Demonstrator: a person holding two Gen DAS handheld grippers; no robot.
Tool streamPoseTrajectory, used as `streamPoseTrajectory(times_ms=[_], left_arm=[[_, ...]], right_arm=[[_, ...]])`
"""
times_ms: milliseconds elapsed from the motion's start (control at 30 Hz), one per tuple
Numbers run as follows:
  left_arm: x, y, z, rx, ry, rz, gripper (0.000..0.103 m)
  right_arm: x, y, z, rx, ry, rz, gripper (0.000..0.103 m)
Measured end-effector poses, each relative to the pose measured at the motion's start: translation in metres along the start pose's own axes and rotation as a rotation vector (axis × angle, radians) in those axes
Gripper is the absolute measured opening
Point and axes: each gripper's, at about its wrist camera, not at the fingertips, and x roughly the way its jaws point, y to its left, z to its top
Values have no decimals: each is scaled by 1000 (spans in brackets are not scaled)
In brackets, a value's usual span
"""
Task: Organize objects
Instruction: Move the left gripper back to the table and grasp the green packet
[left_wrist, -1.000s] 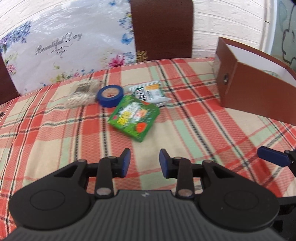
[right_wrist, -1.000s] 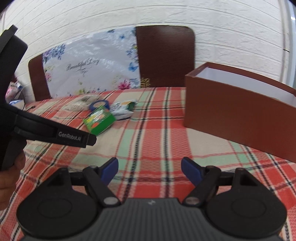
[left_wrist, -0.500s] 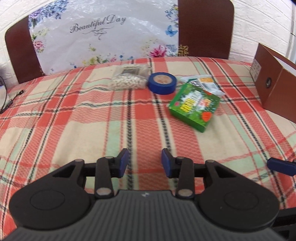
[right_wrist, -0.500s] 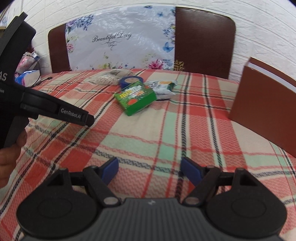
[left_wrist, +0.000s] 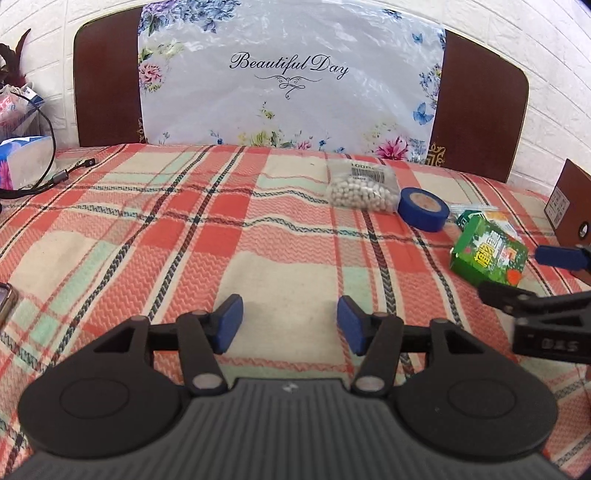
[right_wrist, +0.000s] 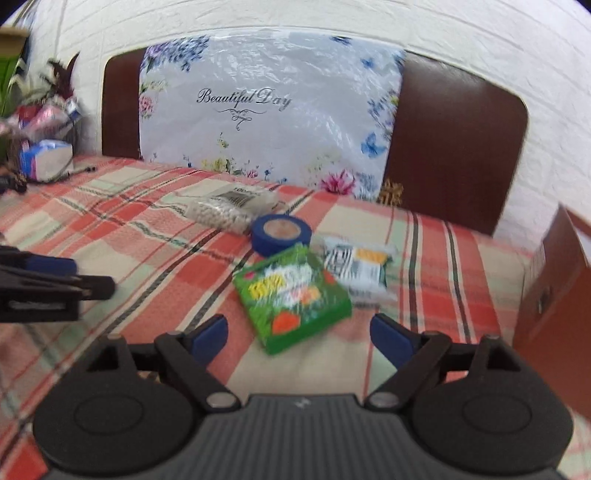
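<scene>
A green box (right_wrist: 291, 299) lies on the plaid tablecloth, just ahead of my open right gripper (right_wrist: 299, 338); it also shows in the left wrist view (left_wrist: 487, 254). Behind it are a blue tape roll (right_wrist: 280, 234) (left_wrist: 423, 208), a clear bag of white beads (right_wrist: 225, 208) (left_wrist: 362, 188) and a white packet (right_wrist: 356, 269). My left gripper (left_wrist: 288, 325) is open and empty over bare cloth, left of the items. The brown box (right_wrist: 557, 288) stands at the right.
A chair back with a floral plastic cover (left_wrist: 288, 81) stands behind the table. A tissue pack and a black cable (left_wrist: 33, 173) lie at the far left. The right gripper's finger (left_wrist: 557, 256) shows in the left view.
Both grippers have swung left. The right gripper has closed in on the green box. The left gripper's jaws have opened wider. The brown box has slid to the right edge of both views.
</scene>
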Motion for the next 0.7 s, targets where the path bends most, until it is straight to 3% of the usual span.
streamPoseTrajectory(times_ms=[33,67,167,333,533,700], left_arm=[[0,-3,0,14,-3,8,60],[0,-4,-1,24,-5,15,60],[0,-2,-1,15,-4,9,60],[-4,-5,4,5,51,3,60],[-35,-17,8,-141,233,-344,60],[-41,-54,2,-109,325,-429,59]], right_arm=[[6,4,1,-38,6,-5,84],[10,7,0,-66,16,-1,75],[5,9,-1,-64,18,10,65],[-26,1,-21,55,82,87,63],[-83,-4,-59,161,120,146,65],[-92,0,-66,137,98,136,78]])
